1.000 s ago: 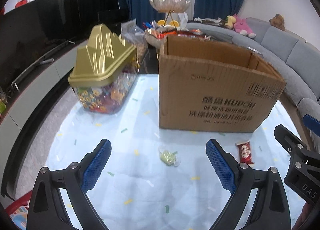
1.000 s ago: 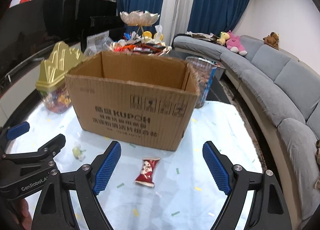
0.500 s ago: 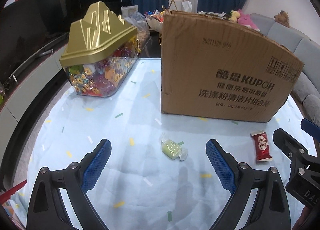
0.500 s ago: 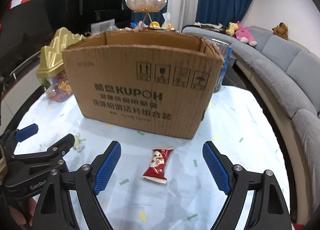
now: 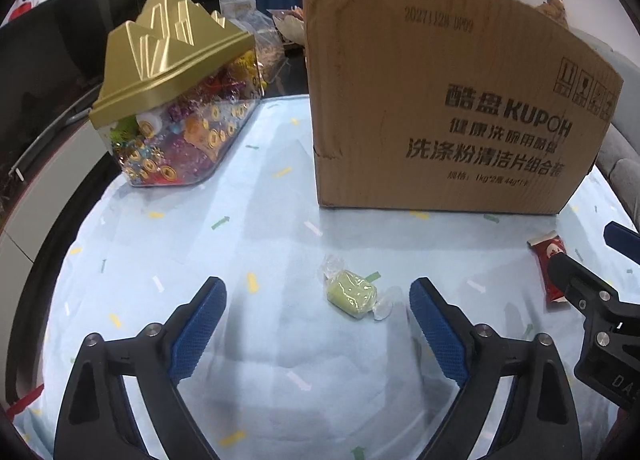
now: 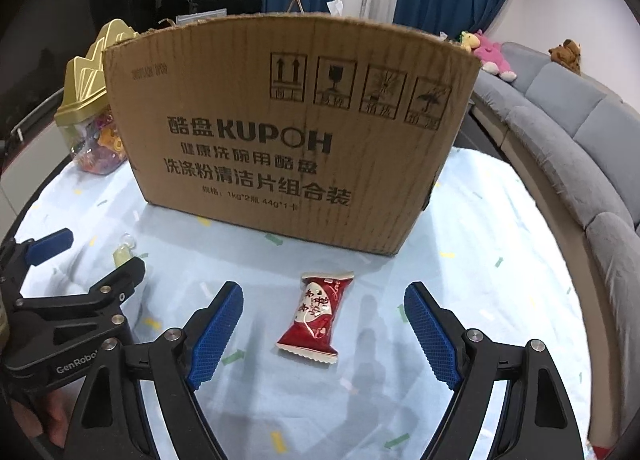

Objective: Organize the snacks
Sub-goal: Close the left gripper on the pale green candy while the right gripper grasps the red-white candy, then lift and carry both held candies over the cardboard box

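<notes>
Now, left gripper (image 5: 316, 300): jaws closing, wide apart, green candy (image 5: 351, 294) between, untouched.
Right gripper (image 6: 323, 306): closing, wide, red packet (image 6: 316, 314) between.
Box (image 6: 288, 132): behind both.

Hidden and cut off

The cardboard box (image 6: 280, 140) screens its own inside; the right hand-held gripper (image 5: 592, 292) covers part of the red snack packet (image 5: 550, 260).
</notes>
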`<action>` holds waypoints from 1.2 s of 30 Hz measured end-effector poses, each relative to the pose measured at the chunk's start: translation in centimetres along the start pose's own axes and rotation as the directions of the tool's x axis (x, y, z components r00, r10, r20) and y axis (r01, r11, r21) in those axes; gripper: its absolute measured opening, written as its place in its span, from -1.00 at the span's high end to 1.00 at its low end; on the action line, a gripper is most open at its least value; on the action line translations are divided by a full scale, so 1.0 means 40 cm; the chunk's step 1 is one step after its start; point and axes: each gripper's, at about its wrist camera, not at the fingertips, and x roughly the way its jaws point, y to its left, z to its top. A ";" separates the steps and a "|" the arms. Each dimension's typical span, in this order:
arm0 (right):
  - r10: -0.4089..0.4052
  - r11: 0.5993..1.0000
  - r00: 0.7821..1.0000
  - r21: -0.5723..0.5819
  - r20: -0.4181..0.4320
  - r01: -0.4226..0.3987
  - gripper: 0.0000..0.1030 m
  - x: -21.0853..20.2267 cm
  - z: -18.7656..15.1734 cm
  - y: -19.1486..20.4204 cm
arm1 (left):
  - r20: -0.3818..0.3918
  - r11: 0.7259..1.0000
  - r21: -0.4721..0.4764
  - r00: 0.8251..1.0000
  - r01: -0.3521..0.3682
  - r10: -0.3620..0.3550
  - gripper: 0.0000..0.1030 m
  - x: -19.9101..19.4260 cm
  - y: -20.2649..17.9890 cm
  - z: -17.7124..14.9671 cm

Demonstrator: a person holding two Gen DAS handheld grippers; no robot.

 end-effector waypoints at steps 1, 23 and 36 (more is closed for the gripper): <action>0.004 1.000 1.000 0.002 -0.005 -0.004 -0.55 0.006 -0.001 0.000 | -0.010 1.000 0.004 1.000 0.001 0.000 -0.75 0.008 -0.001 0.000; 0.087 0.996 0.994 0.032 -0.063 -0.085 0.32 0.089 -0.025 0.016 | -0.039 0.994 0.040 0.994 0.099 -0.098 0.23 0.037 -0.025 0.011; 0.103 0.993 0.993 0.056 -0.054 -0.100 0.54 0.066 -0.008 -0.023 | -0.021 0.995 0.045 0.995 0.094 -0.093 0.48 0.024 -0.022 0.008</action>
